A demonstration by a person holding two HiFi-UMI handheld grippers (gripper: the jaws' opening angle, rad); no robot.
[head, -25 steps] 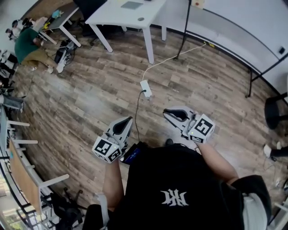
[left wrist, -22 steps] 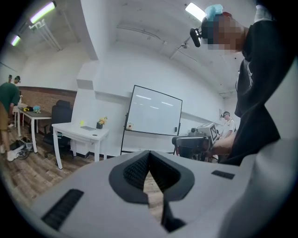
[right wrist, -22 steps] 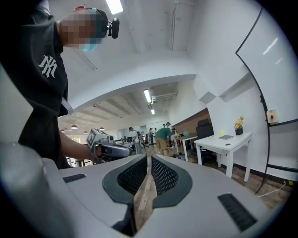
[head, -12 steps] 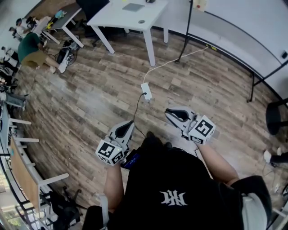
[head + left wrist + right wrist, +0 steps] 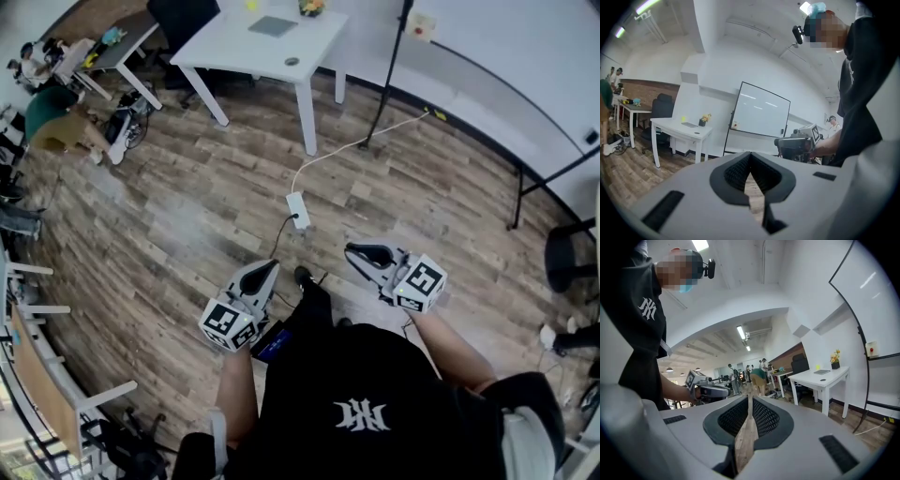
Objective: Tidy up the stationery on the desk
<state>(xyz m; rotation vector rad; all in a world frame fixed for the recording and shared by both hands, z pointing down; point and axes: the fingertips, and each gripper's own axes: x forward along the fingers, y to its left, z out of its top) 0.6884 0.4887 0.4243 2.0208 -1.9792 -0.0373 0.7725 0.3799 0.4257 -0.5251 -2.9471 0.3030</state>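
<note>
Two grippers with jaws closed together and nothing held: left gripper, right gripper. Since a second ago the person has stepped forward and the white desk shows fuller. A grey pad lies near its far edge, well ahead. Likely still approaching, tidying not begun.

The floor is dull brown wood planks. The white desk looks smooth. The left gripper and right gripper are matt grey plastic with bumpy black pads.
</note>
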